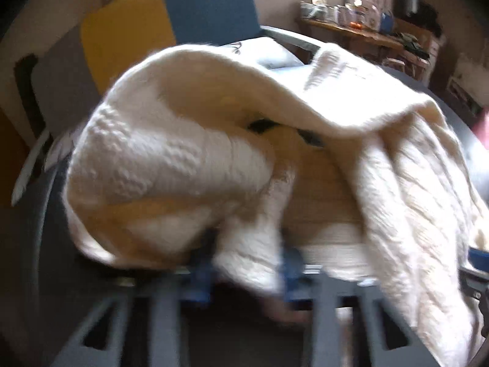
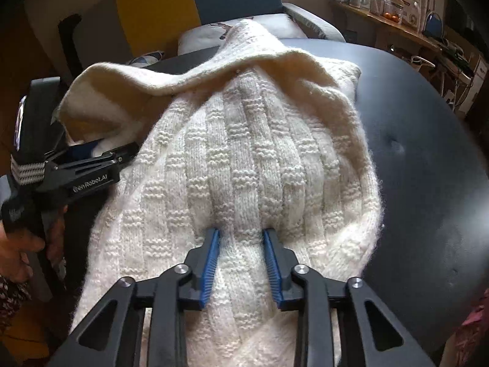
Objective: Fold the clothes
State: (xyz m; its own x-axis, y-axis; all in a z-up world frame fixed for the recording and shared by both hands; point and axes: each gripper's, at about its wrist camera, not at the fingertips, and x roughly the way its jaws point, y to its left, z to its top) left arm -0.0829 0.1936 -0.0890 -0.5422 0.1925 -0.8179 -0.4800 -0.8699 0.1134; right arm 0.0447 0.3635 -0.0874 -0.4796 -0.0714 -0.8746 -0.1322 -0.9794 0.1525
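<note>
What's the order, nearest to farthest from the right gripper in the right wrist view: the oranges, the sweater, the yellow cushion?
1. Sweater, between the right gripper jaws.
2. Yellow cushion, behind, upper left.
3. Oranges, far shelf, upper right.

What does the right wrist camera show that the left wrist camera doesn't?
Only the right wrist view shows the left gripper from outside, its jaws nipping the sweater's edge, the hand holding it, and the sweater's basket-weave front in sharp detail. Only the left wrist view, which is blurred, looks under the lifted flap into the sweater's shadowed inside. Both show the cream knit sweater on the dark table, the yellow and blue chair behind it, and the cluttered shelf.
</note>
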